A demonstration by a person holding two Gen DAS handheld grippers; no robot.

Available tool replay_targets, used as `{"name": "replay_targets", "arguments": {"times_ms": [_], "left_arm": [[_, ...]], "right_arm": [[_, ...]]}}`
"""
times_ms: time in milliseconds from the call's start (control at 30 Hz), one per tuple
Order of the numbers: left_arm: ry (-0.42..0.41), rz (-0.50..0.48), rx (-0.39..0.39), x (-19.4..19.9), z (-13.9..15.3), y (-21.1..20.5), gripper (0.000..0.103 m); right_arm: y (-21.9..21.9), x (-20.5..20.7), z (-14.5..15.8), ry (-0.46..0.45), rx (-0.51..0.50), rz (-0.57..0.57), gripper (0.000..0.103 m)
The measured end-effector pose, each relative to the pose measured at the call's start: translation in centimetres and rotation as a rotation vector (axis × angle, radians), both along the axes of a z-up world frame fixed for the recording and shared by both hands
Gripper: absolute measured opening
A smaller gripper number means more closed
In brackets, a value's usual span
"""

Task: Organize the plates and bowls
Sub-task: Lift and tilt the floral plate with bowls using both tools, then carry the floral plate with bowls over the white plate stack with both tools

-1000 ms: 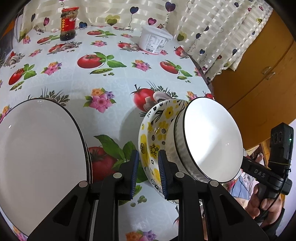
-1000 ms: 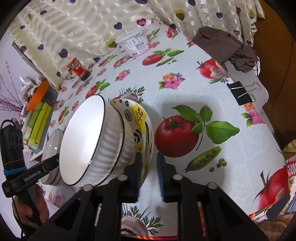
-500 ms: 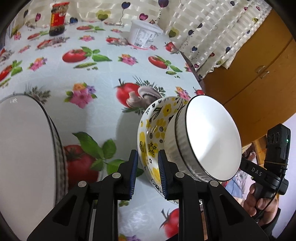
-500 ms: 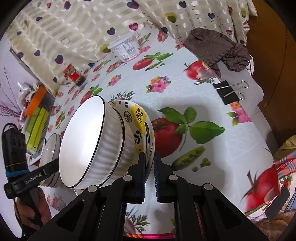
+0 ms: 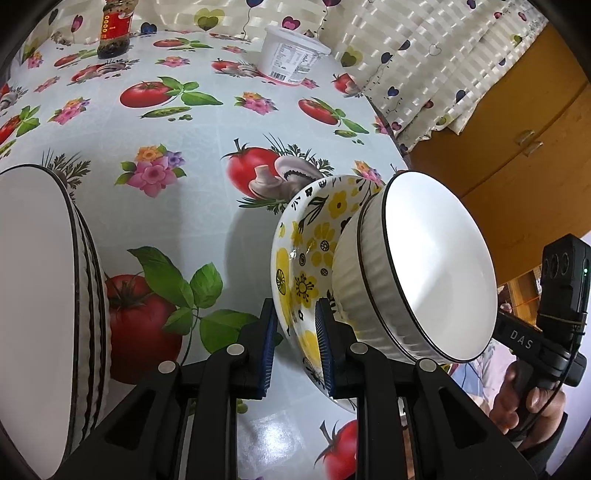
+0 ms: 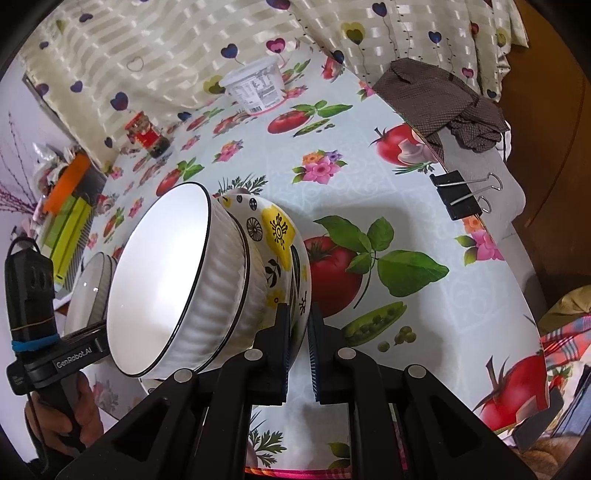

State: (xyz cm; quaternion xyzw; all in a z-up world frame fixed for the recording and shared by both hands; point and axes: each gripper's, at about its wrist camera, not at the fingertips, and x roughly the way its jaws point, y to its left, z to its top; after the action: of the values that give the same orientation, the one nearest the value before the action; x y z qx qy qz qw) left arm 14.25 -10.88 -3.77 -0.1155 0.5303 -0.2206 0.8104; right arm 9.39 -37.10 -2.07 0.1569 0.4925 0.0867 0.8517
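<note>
The yellow-flowered bowl (image 5: 306, 266) sat tilted above the tablecloth (image 5: 192, 199), with a ribbed white bowl (image 5: 436, 273) nested inside it. My left gripper (image 5: 294, 339) was clamped on the flowered bowl's rim at one side, and my right gripper (image 6: 298, 343) pinched the rim at the opposite side. A stack of white bowls (image 5: 40, 295) stood near on my left. A plastic tub (image 5: 291, 61) and a jar (image 5: 114, 31) stood far back.

White ribbed bowl (image 5: 424, 280) nested in floral bowl (image 5: 306, 258) - tilted
</note>
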Motion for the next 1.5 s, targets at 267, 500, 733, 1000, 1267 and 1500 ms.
{"name": "replay_targets", "arguments": {"times_ms": [267, 500, 733, 1000, 1267, 1500], "left_arm": [[-0.021, -0.014, 0.029, 0.01, 0.25, -0.51, 0.02], [-0.01, -0.015, 0.034, 0.07, 0.26, -0.53, 0.02], [-0.008, -0.017, 0.039, 0.21, 0.45, -0.58, 0.02], [-0.01, -0.018, 0.036, 0.26, 0.47, -0.65, 0.02], [-0.016, -0.019, 0.036, 0.35, 0.3, -0.6, 0.02], [-0.033, -0.028, 0.037, 0.39, 0.3, -0.93, 0.02]], "right_arm": [[0.09, 0.15, 0.04, -0.007, -0.012, 0.005, 0.009], [0.12, 0.18, 0.07, -0.002, -0.014, 0.006, 0.008], [0.12, 0.13, 0.05, -0.002, -0.015, 0.007, 0.008], [0.26, 0.11, -0.04, -0.012, -0.016, 0.008, 0.008], [0.18, 0.1, -0.09, -0.017, -0.011, 0.01, 0.009], [-0.08, 0.9, -0.51, -0.028, -0.006, 0.012, 0.012]]}}
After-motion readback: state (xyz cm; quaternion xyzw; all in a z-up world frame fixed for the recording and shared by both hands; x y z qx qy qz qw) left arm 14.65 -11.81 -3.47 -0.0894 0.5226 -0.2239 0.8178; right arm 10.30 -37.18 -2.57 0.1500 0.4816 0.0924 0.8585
